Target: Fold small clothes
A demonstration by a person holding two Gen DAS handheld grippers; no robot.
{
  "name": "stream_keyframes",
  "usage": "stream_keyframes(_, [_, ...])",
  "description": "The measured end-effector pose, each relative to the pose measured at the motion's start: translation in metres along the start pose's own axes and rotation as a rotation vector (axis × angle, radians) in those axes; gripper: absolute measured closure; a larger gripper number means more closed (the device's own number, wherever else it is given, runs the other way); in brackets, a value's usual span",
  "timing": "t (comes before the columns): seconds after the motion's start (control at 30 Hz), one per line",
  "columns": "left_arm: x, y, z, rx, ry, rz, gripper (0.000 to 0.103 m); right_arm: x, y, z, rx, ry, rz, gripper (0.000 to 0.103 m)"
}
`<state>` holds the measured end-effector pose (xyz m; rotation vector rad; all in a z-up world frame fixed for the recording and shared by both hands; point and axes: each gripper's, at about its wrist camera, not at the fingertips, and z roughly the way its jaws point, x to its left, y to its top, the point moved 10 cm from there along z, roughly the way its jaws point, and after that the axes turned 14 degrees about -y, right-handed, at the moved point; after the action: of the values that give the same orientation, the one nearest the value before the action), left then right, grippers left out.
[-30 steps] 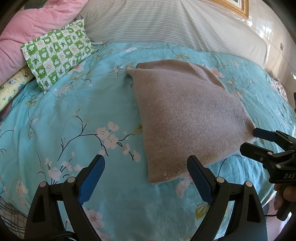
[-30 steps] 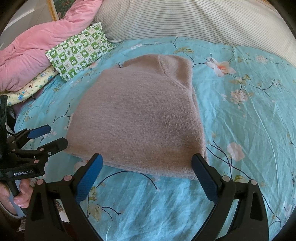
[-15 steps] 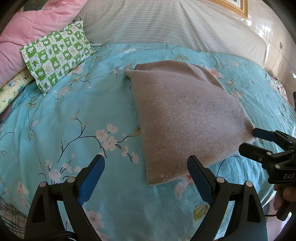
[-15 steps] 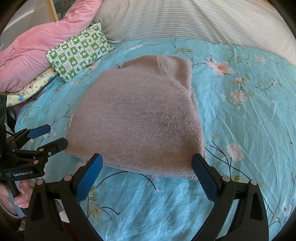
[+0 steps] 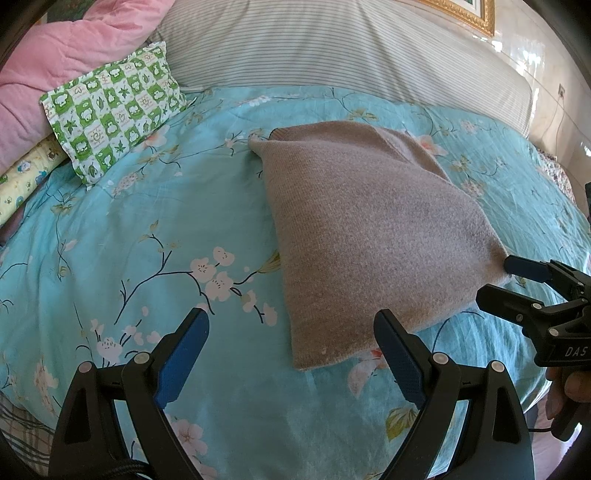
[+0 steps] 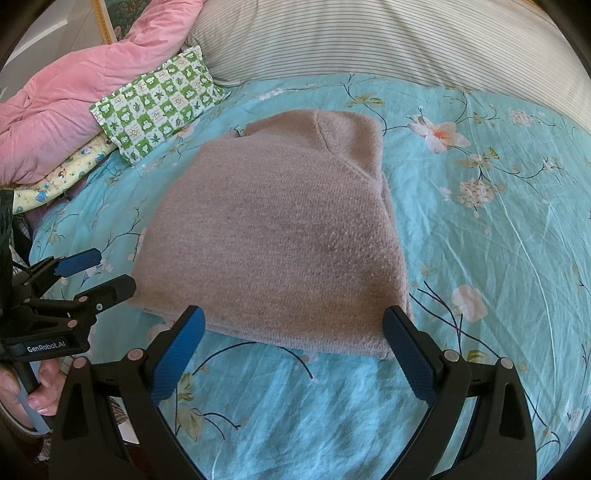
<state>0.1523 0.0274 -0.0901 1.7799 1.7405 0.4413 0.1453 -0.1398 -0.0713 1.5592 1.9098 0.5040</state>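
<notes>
While both tools hang low over the near side of the bed (image 5: 110, 221), each has its fingers spread wide and grasping nothing. Left gripper (image 5: 291, 332): blue pads apart, poised above bare sheet just short of the near left corner of the sweater (image 5: 369, 229); that corner lies between the pads in the left wrist view, not touched. Right gripper (image 6: 293, 332): pads straddle the sweater's near hem in the right wrist view, right pad close by the near right corner, no contact visible.

Sweater (image 6: 273, 236): tan knit, folded into a compact, roughly rectangular stack, lying flat on the turquoise floral sheet, mid-bed. Near hem runs straight. Left edge clean. Right edge shows a lower layer peeking out slightly. Far end narrows, with a folded-over flap there.

Open room: a broad stretch of sheet lies to the sweater's left and another to its right (image 6: 498, 221); a narrower strip lies between hem and bed edge.

Farther back, left: green checked pillow (image 5: 110, 110), well apart from the sweater; a yellow printed cloth (image 5: 26, 181) under it; pink quilt (image 5: 55, 62) bunched behind. Far side: striped bolster (image 5: 332, 48) spanning the bed's width. Gold picture frame (image 5: 469, 14) on the wall beyond.
</notes>
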Motion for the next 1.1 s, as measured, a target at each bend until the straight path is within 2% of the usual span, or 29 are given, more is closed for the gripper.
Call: stream_keyframes(1.1, [-0.0040,0.0052,-0.0001,-0.003,0.002,0.005,0.012,-0.0014,0.0009,-0.0004,-0.001,0.004,0.000,0.006])
